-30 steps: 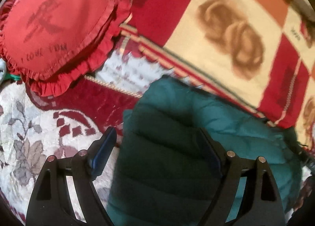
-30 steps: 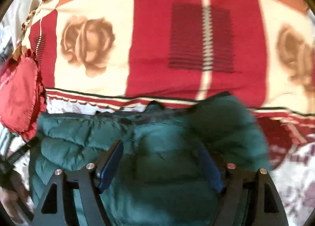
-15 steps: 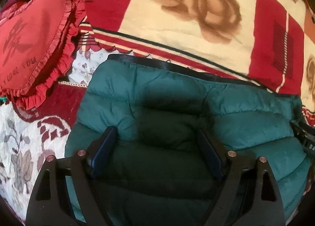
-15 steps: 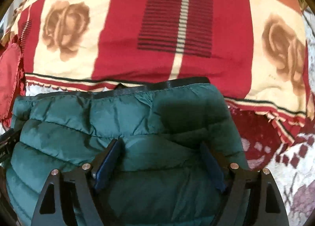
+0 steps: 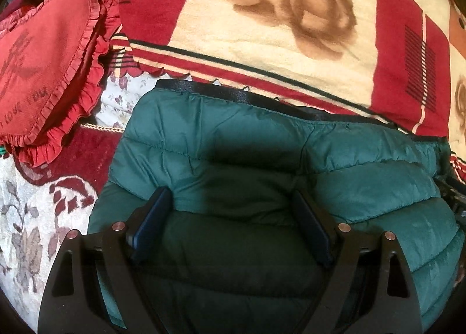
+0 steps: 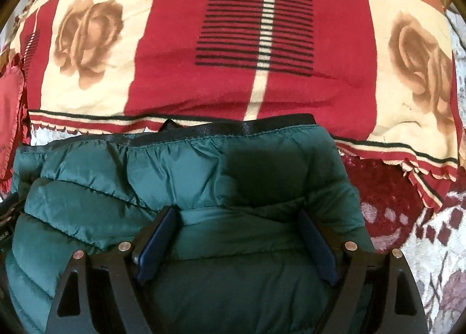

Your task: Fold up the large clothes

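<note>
Green puffer jacket: on bed, black-trimmed far edge by rose blanket; long axis left–right. Left gripper over its left end, right gripper over its right; jaws wide, holding nothing. Heart pillow far left.

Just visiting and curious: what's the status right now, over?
Left tool and right tool open, over green puffer jacket. Jacket folded on the bedspread. Heart pillow lies clear to the left.

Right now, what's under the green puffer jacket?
The green puffer jacket lies on the floral bedspread, its black-trimmed edge meeting the rose blanket. Anything beneath its middle is covered.
</note>
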Available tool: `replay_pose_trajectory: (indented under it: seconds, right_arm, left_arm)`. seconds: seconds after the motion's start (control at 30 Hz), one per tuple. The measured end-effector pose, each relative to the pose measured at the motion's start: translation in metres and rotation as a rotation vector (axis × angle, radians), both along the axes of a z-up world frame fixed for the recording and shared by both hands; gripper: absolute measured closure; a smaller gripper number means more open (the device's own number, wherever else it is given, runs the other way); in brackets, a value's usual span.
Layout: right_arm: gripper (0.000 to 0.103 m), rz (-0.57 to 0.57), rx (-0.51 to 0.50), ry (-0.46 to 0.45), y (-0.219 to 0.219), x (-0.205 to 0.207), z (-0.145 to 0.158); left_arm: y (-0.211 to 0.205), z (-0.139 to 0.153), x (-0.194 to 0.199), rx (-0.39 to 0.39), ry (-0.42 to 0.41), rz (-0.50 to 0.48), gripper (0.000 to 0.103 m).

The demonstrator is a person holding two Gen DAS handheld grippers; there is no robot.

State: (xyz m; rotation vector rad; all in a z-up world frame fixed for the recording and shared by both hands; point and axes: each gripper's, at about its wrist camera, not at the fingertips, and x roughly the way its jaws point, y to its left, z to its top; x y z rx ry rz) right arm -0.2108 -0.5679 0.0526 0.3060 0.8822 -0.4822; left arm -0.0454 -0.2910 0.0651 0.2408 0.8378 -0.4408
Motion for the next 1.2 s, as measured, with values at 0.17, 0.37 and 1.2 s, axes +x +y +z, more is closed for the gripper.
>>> replay_pose_trajectory:
  seconds: [0.17,0.37,1.2]
  right_arm:
    - [0.019,-0.007,0.042,-0.064,0.013,-0.030,0.028]
    - [0.019,0.048,0.015,-0.101,0.041,-0.069,0.050]
    - [0.010,-0.141,0.367,-0.155,0.023,-0.176,0.010]
  left_arm:
    - [0.012,0.012,-0.011,-0.022,0.021,0.009,0.016]
    - [0.036,0.029,-0.033,-0.065,0.039,0.014,0.017]
    - [0.183,-0.012,-0.085,-0.371,0.362,0.163,0.017]
